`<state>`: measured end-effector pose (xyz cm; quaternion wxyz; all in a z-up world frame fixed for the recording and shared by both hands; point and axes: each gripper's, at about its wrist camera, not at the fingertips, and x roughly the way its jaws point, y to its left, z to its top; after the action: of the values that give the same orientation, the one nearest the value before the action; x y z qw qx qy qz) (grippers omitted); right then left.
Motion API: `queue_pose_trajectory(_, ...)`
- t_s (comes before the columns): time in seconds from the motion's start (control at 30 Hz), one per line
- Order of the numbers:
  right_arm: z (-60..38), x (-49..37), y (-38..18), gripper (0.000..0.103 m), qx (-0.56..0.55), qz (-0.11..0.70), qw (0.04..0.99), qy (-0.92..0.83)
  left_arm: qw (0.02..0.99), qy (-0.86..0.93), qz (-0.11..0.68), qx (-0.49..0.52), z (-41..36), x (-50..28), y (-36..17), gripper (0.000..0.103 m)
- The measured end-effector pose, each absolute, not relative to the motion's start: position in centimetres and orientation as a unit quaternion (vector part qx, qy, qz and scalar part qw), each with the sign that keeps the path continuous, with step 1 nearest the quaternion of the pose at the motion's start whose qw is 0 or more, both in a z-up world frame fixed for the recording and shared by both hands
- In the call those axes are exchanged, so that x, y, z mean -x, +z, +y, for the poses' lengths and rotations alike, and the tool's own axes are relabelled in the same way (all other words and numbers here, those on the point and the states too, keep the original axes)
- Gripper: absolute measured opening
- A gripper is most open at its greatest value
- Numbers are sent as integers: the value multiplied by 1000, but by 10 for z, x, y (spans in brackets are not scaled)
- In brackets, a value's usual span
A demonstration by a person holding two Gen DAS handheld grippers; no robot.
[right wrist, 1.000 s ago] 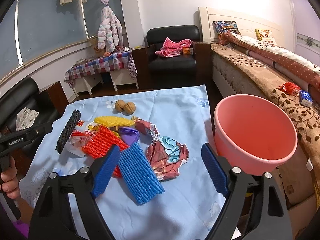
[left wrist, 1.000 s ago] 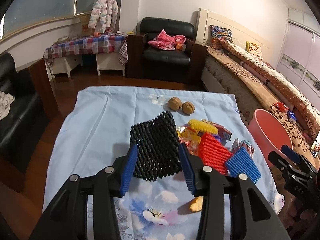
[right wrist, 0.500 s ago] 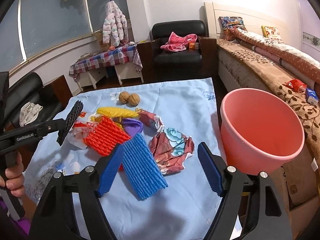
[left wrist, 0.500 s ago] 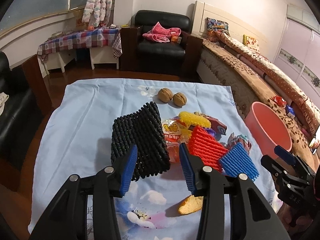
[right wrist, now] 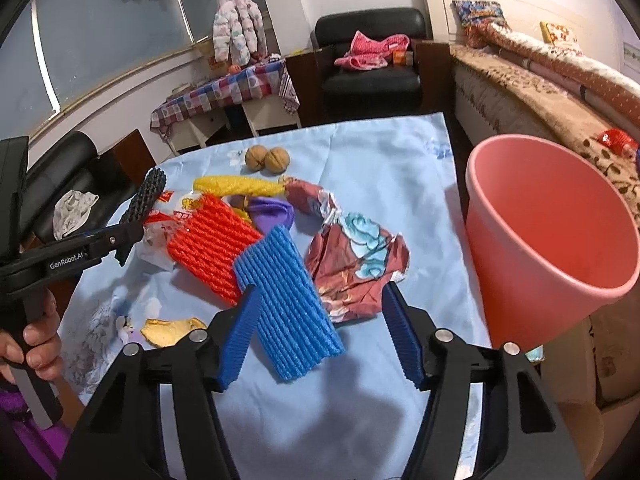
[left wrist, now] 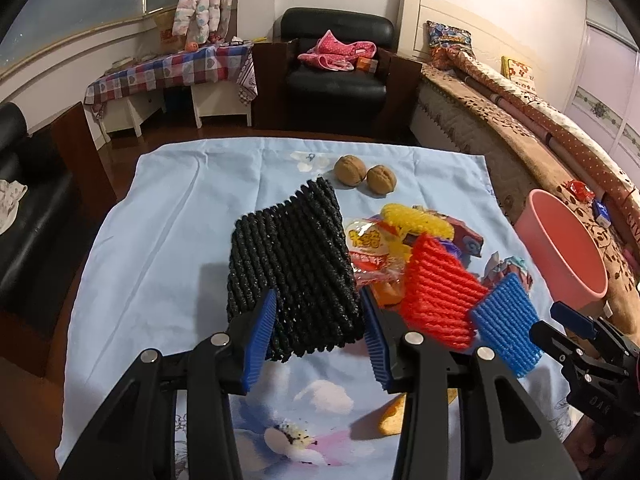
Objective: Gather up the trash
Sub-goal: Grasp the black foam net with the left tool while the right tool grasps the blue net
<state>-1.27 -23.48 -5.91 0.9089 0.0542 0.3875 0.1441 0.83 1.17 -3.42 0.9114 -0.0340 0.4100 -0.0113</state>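
left gripper (left wrist: 318, 330) – clamps black foam net (left wrist: 292, 272) | right gripper (right wrist: 320, 332) – closing around blue foam net (right wrist: 286, 300), pads apart

Four foam nets (right wrist: 288, 300), two walnuts (right wrist: 267, 157), one bucket (right wrist: 548, 236)

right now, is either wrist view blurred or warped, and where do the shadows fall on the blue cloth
Left wrist view: sharp, but fisheye bends the room edges and darkens the corners; the black foam net sleeve held by the left gripper casts a shadow to its left on the light blue floral cloth. Right wrist view: same warp, sharp; the closing right gripper shadows the cloth just below the blue foam net sleeve.
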Motion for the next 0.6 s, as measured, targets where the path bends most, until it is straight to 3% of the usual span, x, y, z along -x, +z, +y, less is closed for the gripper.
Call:
queue_pose_trajectory(0.13, -231, 10, -62, 57, -50, 396, 905, 150, 911, -8, 411, 35, 16, -8, -37, 42)
queue_pose_trajectory(0.33, -227, 9, -66, 54, -50, 405, 900, 153, 912, -16, 409, 35, 19, -4, -36, 12)
queue_pose_trajectory(0.6, -227, 5, -74, 34, -57, 421, 892, 155, 919, -12, 392, 50, 28, 10, -20, 11)
